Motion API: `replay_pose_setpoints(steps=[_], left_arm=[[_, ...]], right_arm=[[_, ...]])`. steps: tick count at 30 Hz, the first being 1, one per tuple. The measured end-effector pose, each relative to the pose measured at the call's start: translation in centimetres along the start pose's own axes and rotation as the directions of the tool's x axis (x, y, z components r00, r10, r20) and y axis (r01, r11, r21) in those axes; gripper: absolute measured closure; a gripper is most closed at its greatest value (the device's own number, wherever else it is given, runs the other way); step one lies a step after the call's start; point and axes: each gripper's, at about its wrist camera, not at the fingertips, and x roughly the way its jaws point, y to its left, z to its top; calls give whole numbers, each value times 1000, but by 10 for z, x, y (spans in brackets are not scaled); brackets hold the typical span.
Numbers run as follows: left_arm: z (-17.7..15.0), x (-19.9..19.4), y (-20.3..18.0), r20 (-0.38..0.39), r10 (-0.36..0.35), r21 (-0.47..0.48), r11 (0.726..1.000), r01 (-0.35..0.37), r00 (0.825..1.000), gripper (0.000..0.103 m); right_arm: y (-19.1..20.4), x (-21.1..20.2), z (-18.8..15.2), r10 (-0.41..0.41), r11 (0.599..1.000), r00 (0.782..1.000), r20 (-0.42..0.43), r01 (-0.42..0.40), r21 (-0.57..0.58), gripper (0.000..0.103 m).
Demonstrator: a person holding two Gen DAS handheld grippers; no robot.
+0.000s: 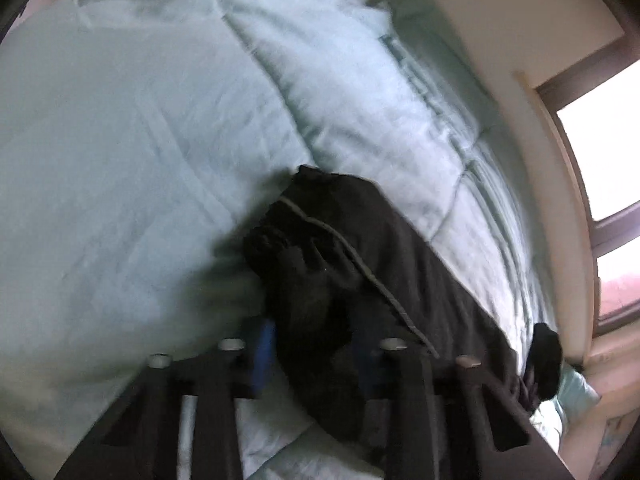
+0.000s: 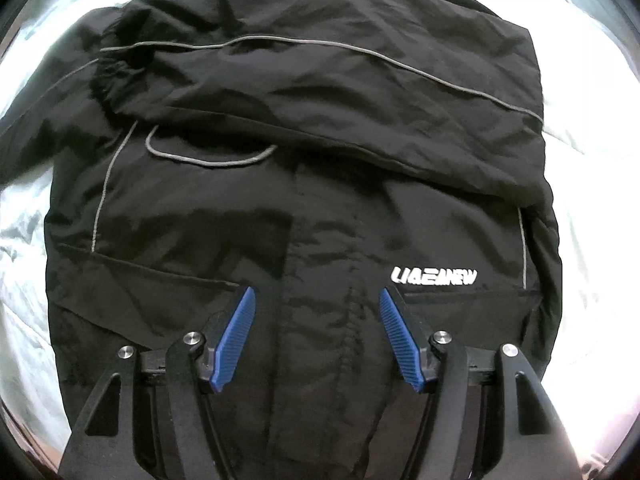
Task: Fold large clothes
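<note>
A black jacket (image 2: 304, 168) with grey piping and a white chest logo lies on a pale bed. One sleeve (image 2: 320, 80) is folded across its front. My right gripper (image 2: 316, 300) is open and empty, just above the jacket's front near the logo. In the left wrist view a bunched black part of the jacket (image 1: 340, 264) hangs between the blue pads (image 1: 264, 356) of my left gripper (image 1: 316, 344), above the bed. The view is blurred and the cloth hides the right pad, so the grip does not show plainly.
A pale mint quilt (image 1: 140, 140) covers the bed, with a pillow (image 1: 360, 100) toward the headboard. A cream wall (image 1: 520, 40) and a window (image 1: 600, 152) run along the bed's right side. A dark object (image 1: 544, 356) shows at the bed's edge.
</note>
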Motion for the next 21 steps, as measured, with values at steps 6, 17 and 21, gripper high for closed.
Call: replay_pose_setpoints(steps=[6,17,21], left_arm=[[-13,-40,-42,94,-54,129,991,42,994,89],[-103,-105,-197,99,-159,483,871,92,982,90],[-155,-99,-255,58,-187,577,808,120,981,90]], right_arm=[[26,6,7,16,1000,1000,8,-16,-16,36],[-7,-4,32,101,995,994,46,-99,-30,36],[-43,1,26,124,992,991,57,-124,-8,36]])
